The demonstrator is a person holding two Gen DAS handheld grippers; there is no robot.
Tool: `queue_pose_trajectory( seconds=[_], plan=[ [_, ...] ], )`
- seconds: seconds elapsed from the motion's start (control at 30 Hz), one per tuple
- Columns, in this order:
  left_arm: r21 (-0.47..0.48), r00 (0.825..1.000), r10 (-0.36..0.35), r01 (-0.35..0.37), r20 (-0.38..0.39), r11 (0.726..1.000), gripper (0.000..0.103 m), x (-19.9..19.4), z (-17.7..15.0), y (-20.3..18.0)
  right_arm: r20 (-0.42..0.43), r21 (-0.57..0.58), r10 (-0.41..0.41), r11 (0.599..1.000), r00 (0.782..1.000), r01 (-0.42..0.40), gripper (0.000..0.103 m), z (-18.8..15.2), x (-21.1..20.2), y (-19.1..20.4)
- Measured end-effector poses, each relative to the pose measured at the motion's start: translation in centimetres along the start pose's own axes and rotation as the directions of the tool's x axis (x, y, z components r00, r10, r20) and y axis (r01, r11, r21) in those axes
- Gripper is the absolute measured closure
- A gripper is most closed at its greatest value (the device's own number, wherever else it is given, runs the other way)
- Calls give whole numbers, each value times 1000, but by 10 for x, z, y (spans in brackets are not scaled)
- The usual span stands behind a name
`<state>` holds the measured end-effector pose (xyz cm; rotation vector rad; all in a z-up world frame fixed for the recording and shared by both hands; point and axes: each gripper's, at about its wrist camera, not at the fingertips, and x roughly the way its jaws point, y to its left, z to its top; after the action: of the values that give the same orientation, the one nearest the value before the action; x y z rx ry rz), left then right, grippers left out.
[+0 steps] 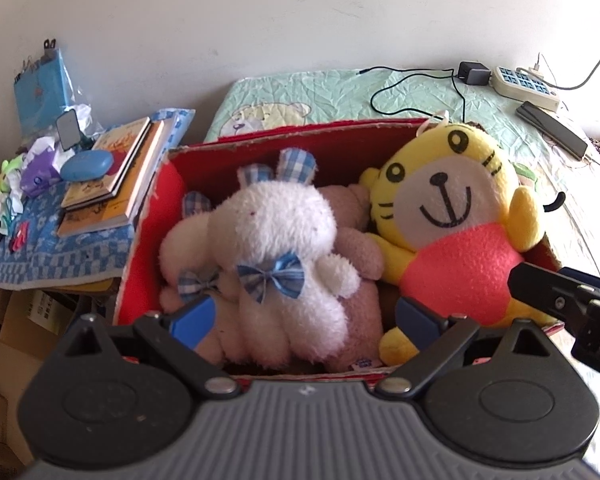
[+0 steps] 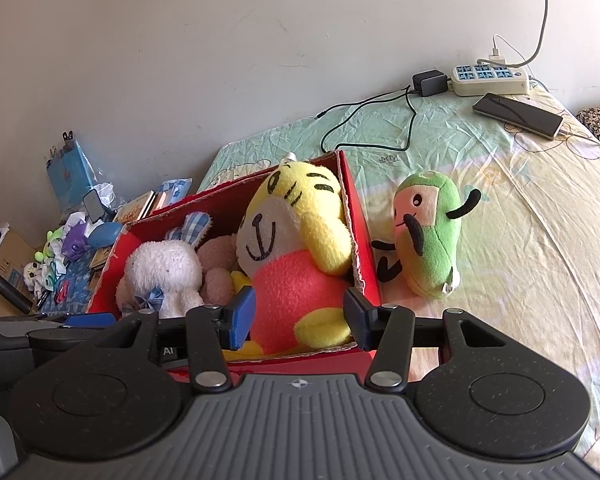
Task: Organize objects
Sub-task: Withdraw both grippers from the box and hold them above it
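Observation:
A red cardboard box (image 1: 148, 236) (image 2: 364, 240) sits on the bed. Inside it are a white bunny plush (image 1: 276, 232) (image 2: 160, 268) with blue checked bows, a pink plush (image 1: 356, 216) (image 2: 216, 256) behind it, and a yellow tiger plush (image 1: 452, 208) (image 2: 292, 248) in a coral shirt leaning in the right end. A green plush (image 2: 428, 236) stands on the bed just right of the box. My left gripper (image 1: 304, 320) is open over the box's near edge, in front of the bunny. My right gripper (image 2: 300, 320) is open, its fingers on either side of the tiger's foot.
Against the wall on the bed lie a power strip (image 2: 492, 76), a black charger (image 2: 430, 82) with its cable (image 2: 364, 124) and a phone (image 2: 518, 114). Left of the box, a side table with a blue cloth (image 1: 60, 248) holds stacked books (image 1: 112, 168) and small clutter.

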<state>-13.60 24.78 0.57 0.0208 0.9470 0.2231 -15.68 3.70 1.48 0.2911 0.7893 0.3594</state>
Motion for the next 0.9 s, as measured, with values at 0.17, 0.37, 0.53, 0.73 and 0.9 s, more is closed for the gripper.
queue_pose_trajectory(
  seconds=[0.17,0.37,0.53,0.73,0.9],
  plan=[
    [-3,1000,7,-7,0,1000,6,0,1,1,-1,-3,1,1000,1000,-1,51,0,0,0],
    [-10,1000,17,-17,-5,1000,6,2,2,4,1,-7,3,1000,1000,-3,51,1,1,0],
    [-11,1000,22,-22,3,1000,6,-1,3,3,4,-4,9,1000,1000,-9,51,2,-1,-1],
    [-8,1000,27,-27,8,1000,6,-6,5,1,19,-10,20,1000,1000,-20,51,4,-7,0],
    [-6,999,30,-30,20,1000,6,-12,8,-3,28,0,25,1000,999,-25,51,7,-11,-4]
  ],
)
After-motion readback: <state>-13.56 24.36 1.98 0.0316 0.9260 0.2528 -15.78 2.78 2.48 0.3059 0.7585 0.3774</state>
